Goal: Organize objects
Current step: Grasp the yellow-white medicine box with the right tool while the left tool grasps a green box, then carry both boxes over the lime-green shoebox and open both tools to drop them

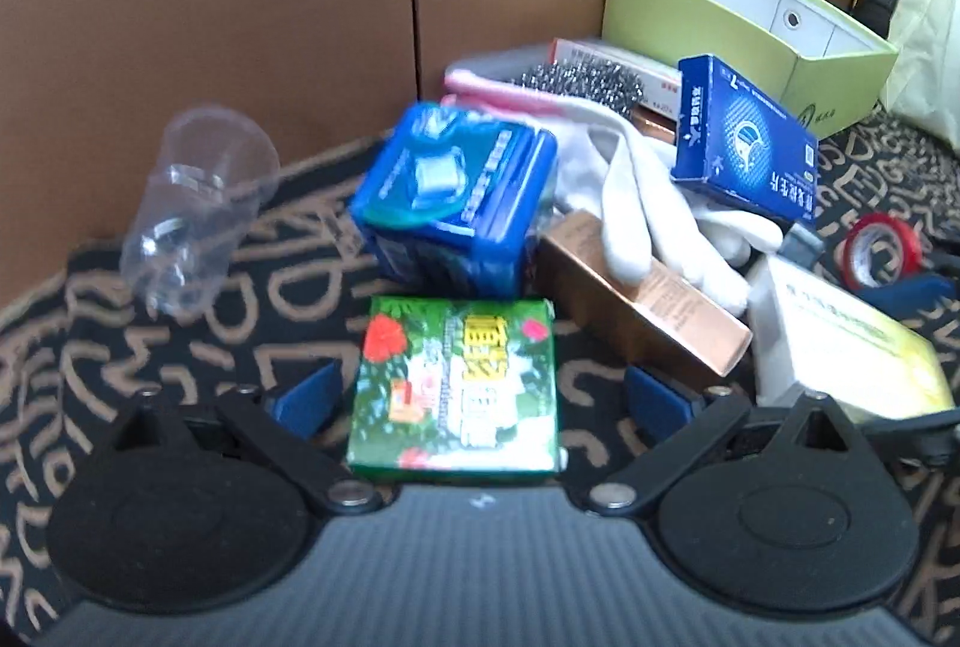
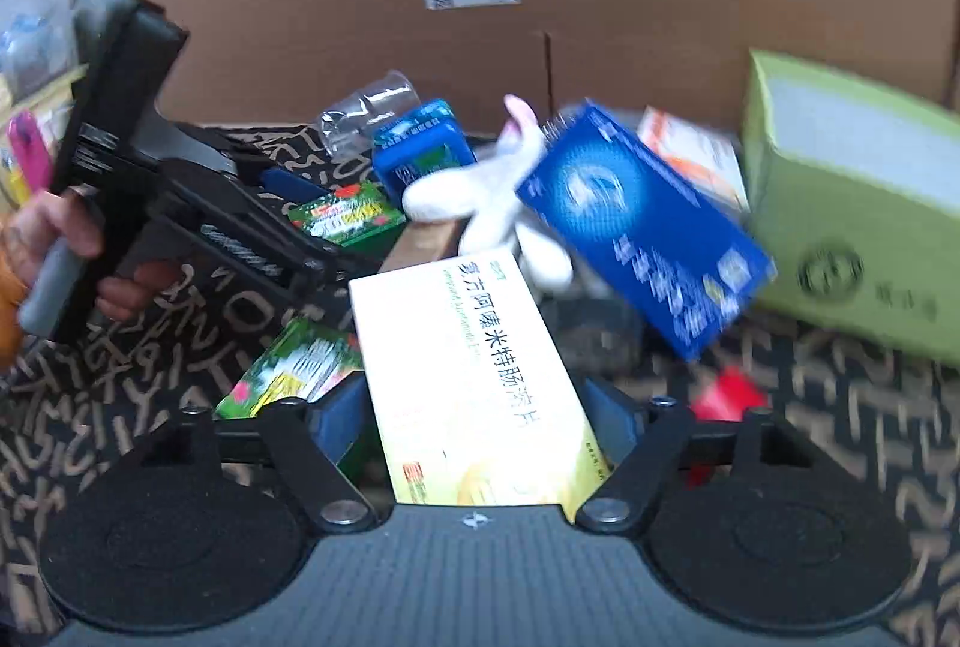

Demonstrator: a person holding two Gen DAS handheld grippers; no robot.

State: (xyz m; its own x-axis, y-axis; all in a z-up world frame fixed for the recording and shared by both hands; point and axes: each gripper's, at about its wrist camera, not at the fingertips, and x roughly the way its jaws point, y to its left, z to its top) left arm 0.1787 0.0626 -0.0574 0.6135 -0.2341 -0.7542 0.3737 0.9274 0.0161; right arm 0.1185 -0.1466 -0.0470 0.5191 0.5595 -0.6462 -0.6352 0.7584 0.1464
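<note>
While a clutter of household goods covers a black cloth (image 1: 198, 347) printed with tan letters, the left gripper (image 1: 456, 395) stands with its blue fingers (image 1: 306, 398) spread apart, one on each side of a green flowered box (image 1: 459, 386) that lies flat between them; whether the pads touch the box cannot be told. At 12 o'clock from that box sits a blue pack (image 1: 453, 194), and at 10 o'clock a clear plastic cup (image 1: 198, 203) lies tipped on its side before a brown cardboard wall (image 1: 180, 65). At 2 o'clock a white glove (image 1: 648, 209) drapes over a copper-coloured carton (image 1: 642, 299), with a dark blue box (image 1: 744, 143) tilted on the heap above it. A lime-green open box (image 1: 744, 41) stands at 1 o'clock near the wall, and a red tape roll (image 1: 879, 251) lies at 3 o'clock.

The right gripper (image 2: 480, 419) has its jaws around a pale yellow box (image 2: 474, 389) with Chinese lettering, its blue fingers (image 2: 345, 422) set close against both long sides; a firm clamp cannot be confirmed. A second green flowered box (image 2: 288, 371) lies just beside it at 9 o'clock. In this view the dark blue box (image 2: 648, 227) rests tilted at 1 o'clock, touching the white glove (image 2: 480, 203), and the lime-green box (image 2: 852, 209) sits at 2 o'clock. The person's left hand (image 2: 72, 239) grips the other tool at 10 o'clock.
</note>
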